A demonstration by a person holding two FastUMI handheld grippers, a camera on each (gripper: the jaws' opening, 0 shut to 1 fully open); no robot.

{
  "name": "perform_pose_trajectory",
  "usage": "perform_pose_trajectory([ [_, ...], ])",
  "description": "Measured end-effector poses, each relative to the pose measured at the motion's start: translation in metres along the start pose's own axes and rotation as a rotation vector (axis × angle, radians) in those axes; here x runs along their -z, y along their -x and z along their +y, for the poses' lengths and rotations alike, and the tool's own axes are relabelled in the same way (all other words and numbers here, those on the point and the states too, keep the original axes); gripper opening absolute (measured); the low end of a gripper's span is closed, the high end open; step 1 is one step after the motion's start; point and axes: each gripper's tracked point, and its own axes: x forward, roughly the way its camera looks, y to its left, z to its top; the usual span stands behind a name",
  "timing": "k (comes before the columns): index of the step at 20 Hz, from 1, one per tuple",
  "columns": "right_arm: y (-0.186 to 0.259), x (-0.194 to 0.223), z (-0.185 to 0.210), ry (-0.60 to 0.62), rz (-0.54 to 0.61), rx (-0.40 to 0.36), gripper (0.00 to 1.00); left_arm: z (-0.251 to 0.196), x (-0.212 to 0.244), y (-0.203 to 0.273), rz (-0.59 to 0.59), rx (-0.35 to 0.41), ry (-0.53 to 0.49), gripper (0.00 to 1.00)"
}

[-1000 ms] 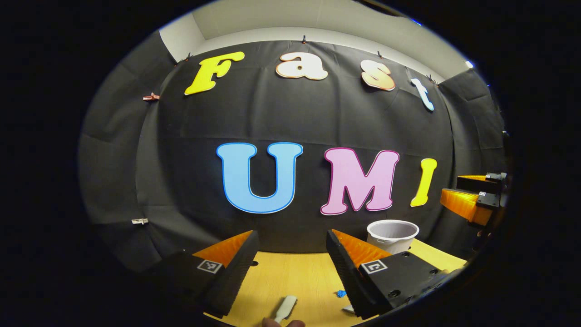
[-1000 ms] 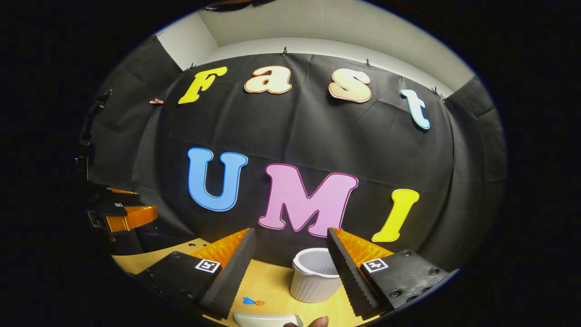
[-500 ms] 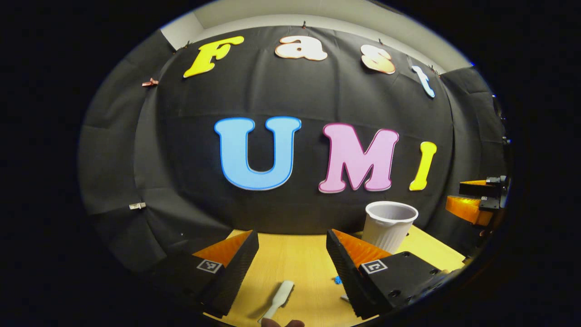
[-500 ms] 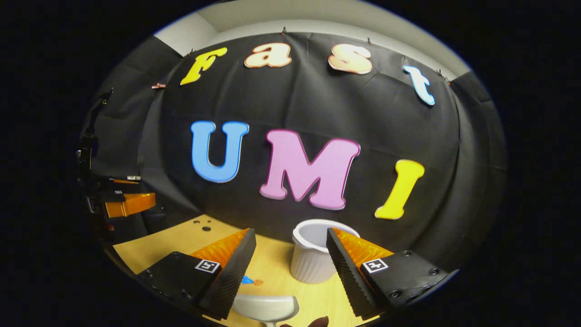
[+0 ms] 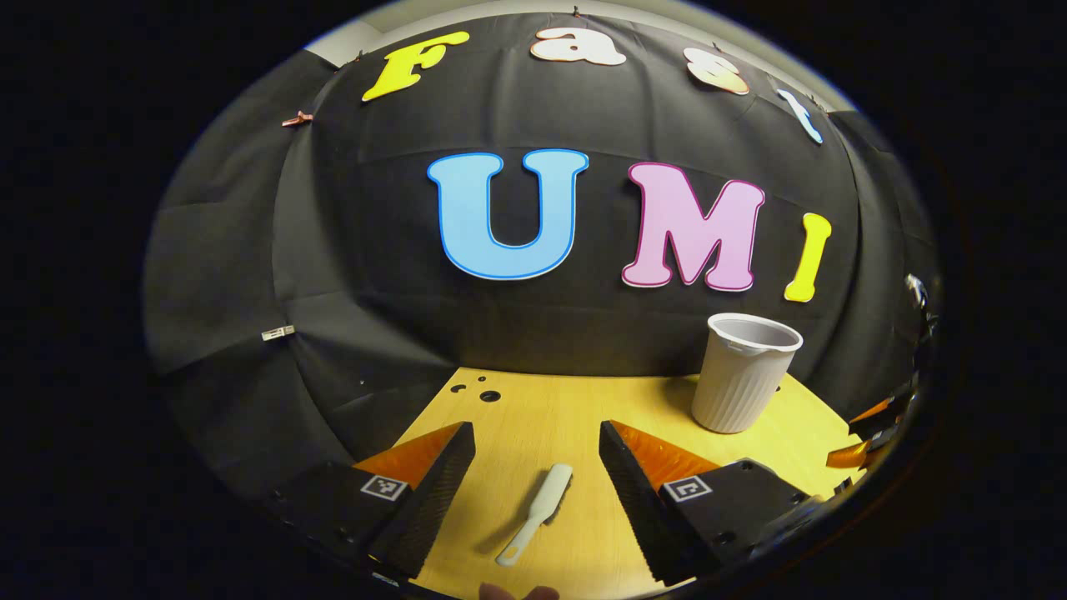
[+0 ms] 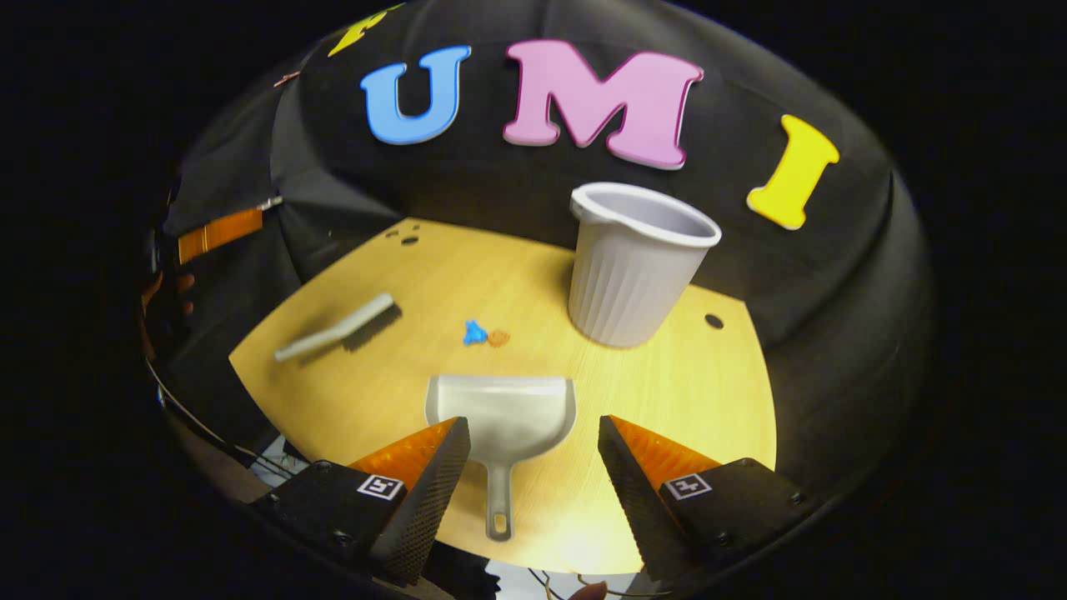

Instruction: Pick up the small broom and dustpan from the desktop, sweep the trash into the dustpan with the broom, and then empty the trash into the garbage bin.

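A small white broom [image 5: 538, 510] lies on the wooden desktop [image 5: 567, 408], below and between the spread fingers of my left gripper [image 5: 535, 433], which is open and holds nothing. In the right gripper view the white dustpan [image 6: 500, 410] rests flat with its handle pointing toward me, just beneath my open right gripper [image 6: 533, 425]. A blue scrap [image 6: 474, 332] and an orange scrap [image 6: 498, 337] sit just beyond the pan's mouth. The broom [image 6: 342, 327] lies to the left of them. The white ribbed garbage bin [image 6: 633, 267] stands upright at the back.
The bin [image 5: 744, 375] stands at the desktop's back right in the left gripper view. Holes pierce the desktop [image 6: 733, 392] near its far corners. The left gripper [image 6: 221, 233] and a hand [image 6: 162, 292] hover past the left edge. Black cloth walls close the back.
Both views have tipped downward, bringing much more of the desktop into sight. The broom and dustpan now show whole between the fingers. Both grippers remain open.
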Motion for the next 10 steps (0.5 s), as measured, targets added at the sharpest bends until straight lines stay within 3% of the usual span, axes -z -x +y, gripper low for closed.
perform_pose_trajectory([
  [5,-0.034,0.063,0.022,0.044,0.233,-0.06,0.96,0.008,0.015,-0.006,0.026,-0.031,-0.012,0.95],
  [10,-0.076,0.101,0.031,0.026,0.37,-0.076,0.96,0.009,0.027,-0.009,0.053,-0.036,-0.014,0.96],
])
